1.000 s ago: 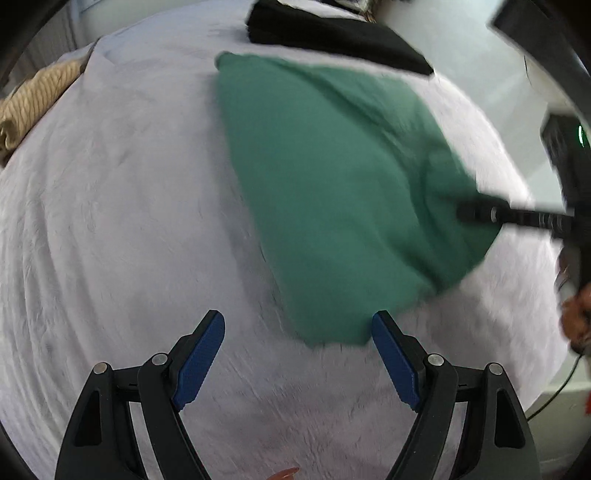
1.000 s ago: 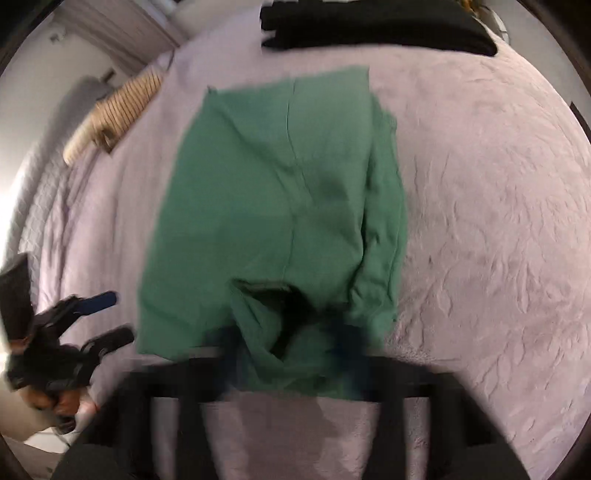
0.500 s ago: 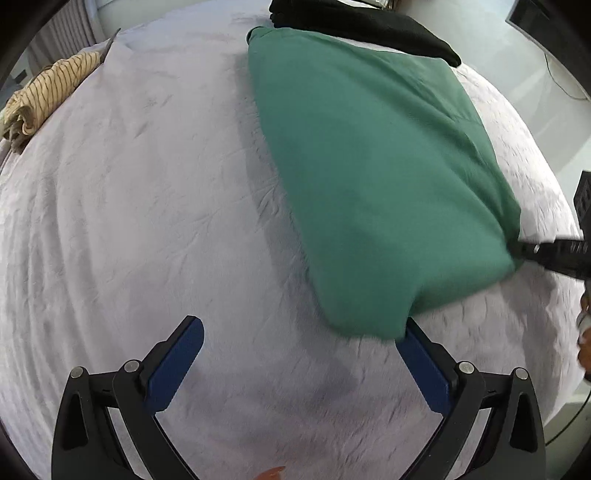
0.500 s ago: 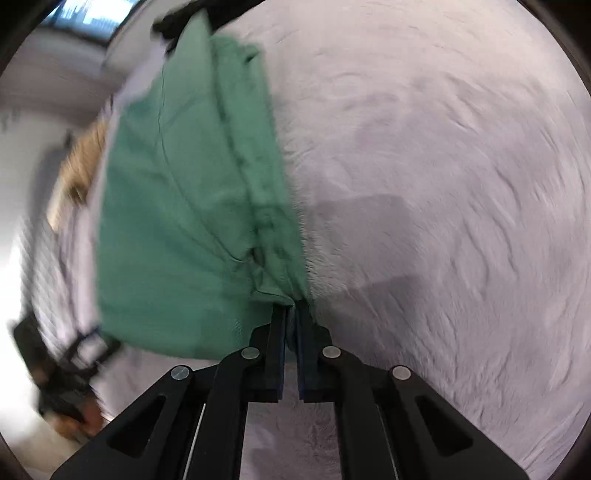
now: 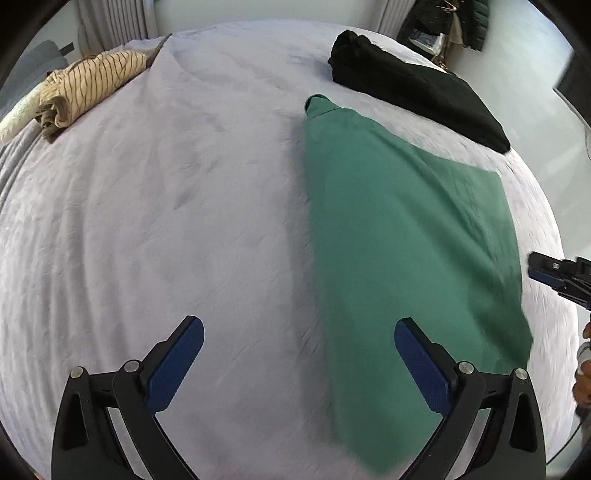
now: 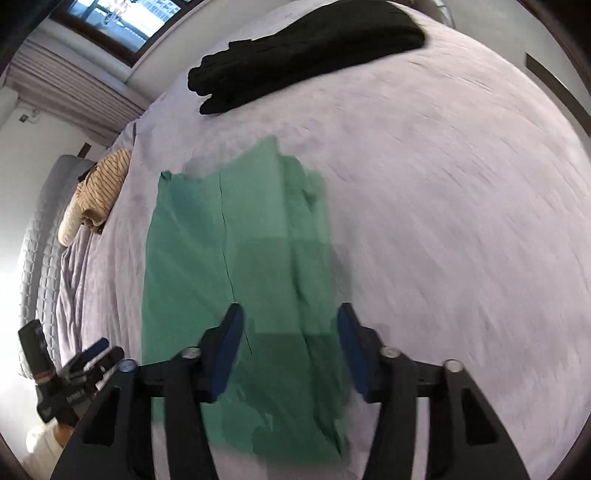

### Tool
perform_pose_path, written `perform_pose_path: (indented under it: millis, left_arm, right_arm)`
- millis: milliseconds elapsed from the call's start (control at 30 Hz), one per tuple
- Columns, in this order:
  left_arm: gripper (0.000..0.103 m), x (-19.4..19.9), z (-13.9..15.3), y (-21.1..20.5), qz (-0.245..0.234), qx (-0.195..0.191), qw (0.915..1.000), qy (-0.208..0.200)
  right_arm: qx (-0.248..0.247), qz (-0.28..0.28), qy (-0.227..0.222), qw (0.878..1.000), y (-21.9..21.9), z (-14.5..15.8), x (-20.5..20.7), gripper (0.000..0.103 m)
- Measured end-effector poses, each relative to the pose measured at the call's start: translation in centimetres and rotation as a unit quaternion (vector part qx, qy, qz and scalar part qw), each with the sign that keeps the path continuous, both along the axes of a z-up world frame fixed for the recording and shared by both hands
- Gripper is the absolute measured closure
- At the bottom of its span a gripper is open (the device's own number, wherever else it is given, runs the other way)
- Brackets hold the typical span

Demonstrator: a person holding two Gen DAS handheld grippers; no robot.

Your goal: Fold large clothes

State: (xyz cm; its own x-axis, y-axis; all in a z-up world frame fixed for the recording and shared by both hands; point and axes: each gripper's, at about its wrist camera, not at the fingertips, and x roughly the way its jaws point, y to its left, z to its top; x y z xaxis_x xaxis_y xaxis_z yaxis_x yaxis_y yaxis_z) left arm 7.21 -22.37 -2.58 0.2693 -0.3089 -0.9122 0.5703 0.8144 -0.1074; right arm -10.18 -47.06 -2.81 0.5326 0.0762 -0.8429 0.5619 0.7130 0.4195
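Note:
A green garment (image 5: 406, 240) lies folded in a long flat strip on the lilac bed cover (image 5: 166, 221). My left gripper (image 5: 299, 332) hovers wide open over the garment's left edge; its right finger is above the cloth and nothing is between the pads. My right gripper (image 6: 290, 321) hangs over the near end of the green garment (image 6: 240, 258). Its jaws are opening, and the cloth lies below them, not pinched. The right gripper (image 5: 554, 277) also shows at the left wrist view's right edge, just off the garment's side.
A folded black garment (image 5: 413, 85) lies at the far side of the bed, just beyond the green one. A striped beige garment (image 5: 92, 85) sits bunched at the far left by a grey quilted edge (image 6: 40, 258). A window (image 6: 107, 22) is behind.
My right gripper has let go of the green garment's corner and its jaws have parted. The left gripper has opened wider and shifted. The garment now lies flat on the bed.

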Motion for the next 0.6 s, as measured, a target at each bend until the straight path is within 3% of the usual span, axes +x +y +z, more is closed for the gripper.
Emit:
perform_pose_path:
  millis: [33,100,167,233,300,400,467,500,533,600]
  left_arm:
    - [0.000,0.0,-0.3,-0.6,0.001,-0.001,1.0000,0.004]
    - [0.000,0.9,-1.5,-1.7,0.004,0.007,0.9999,0.009]
    - [0.000,1.2,-2.4,-1.7,0.010,0.007,0.9997,0.019]
    - [0.000,1.8,-3.2,-1.6,0.017,-0.001,0.9989,0.043]
    - [0.000,2.2,-3.9,-1.2,0.022,-0.001,0.9975,0.067]
    - [0.000,2.0,-3.5,-1.3,0.012,0.013,0.9982,0.058]
    - [0.000,1.6,-3.2,-1.2,0.003,0.020,0.9984,0.053]
    - [0.000,1.6,-3.2,-1.2,0.001,0.022,0.9983,0.053]
    - [0.000,1.6,-3.2,-1.2,0.000,0.023,0.9983,0.054]
    - [0.000,1.6,-3.2,-1.2,0.001,0.022,0.9981,0.057]
  right_arm:
    - [-0.002,-0.002,0.005,1.000,-0.2,-0.4,1.5,0.075]
    - [-0.011,0.002,0.021,1.000,-0.6,-1.0,3.0,0.085]
    - [-0.035,0.017,0.057,0.998,-0.8,-2.5,3.8,0.085]
    - [-0.047,0.028,0.094,0.994,-1.2,-4.8,4.2,0.092]
    - [-0.037,0.024,0.092,0.995,-1.7,-5.9,3.8,0.093]
    - [-0.012,0.001,0.067,0.998,-2.0,-5.3,2.5,0.092]
    - [-0.006,-0.007,0.053,0.999,-2.1,-4.2,1.2,0.086]
    - [-0.009,-0.009,0.051,0.999,-2.2,-3.7,0.4,0.077]
    - [-0.015,-0.013,0.048,0.999,-2.3,-3.2,-0.3,0.056]
    - [-0.013,-0.014,0.030,0.999,-3.0,-2.5,-1.5,0.029]
